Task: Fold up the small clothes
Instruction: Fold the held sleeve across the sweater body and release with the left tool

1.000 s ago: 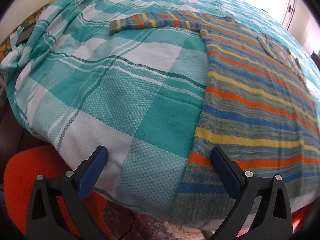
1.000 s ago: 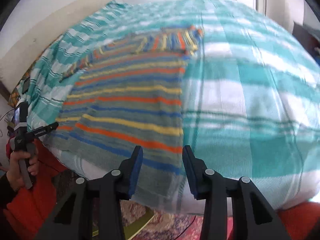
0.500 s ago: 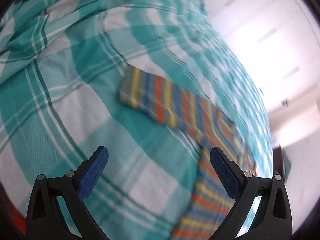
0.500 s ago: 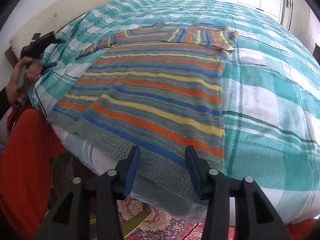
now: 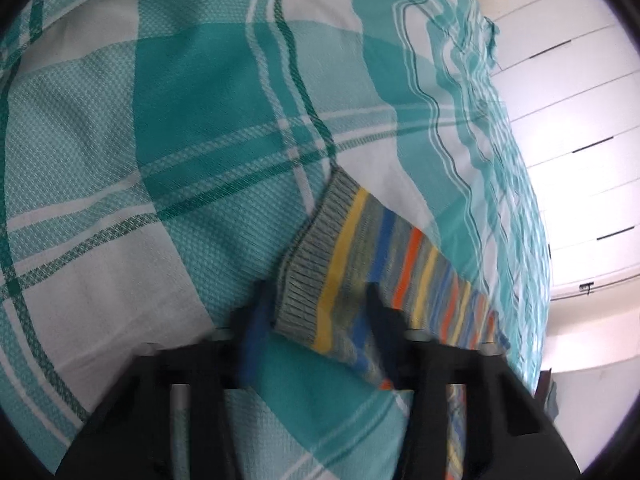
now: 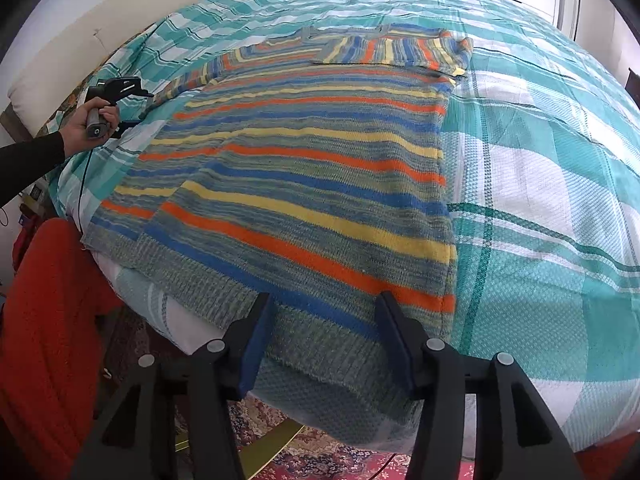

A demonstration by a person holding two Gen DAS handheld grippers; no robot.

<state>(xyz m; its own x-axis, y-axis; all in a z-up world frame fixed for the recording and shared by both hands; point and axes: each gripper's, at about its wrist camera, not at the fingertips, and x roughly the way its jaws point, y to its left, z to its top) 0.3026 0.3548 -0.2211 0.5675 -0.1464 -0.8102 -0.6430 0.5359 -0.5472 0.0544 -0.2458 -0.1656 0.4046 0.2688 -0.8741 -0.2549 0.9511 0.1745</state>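
Straddling the sleeve cuff (image 5: 308, 276) low in the frame, your left tongs (image 5: 316, 320) are standing apart, as are your right tongs (image 6: 324, 340) over the hem of the sweater (image 6: 304, 168) on the bed (image 6: 540, 184); closing too deep risks pinching the bedspread too.

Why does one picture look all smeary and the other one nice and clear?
In the left wrist view the left gripper and the striped sleeve cuff are smeared by motion blur, and the wall on the right is washed out white. In the right wrist view the striped sweater is sharp, though the fisheye lens bulges the checked bedspread.
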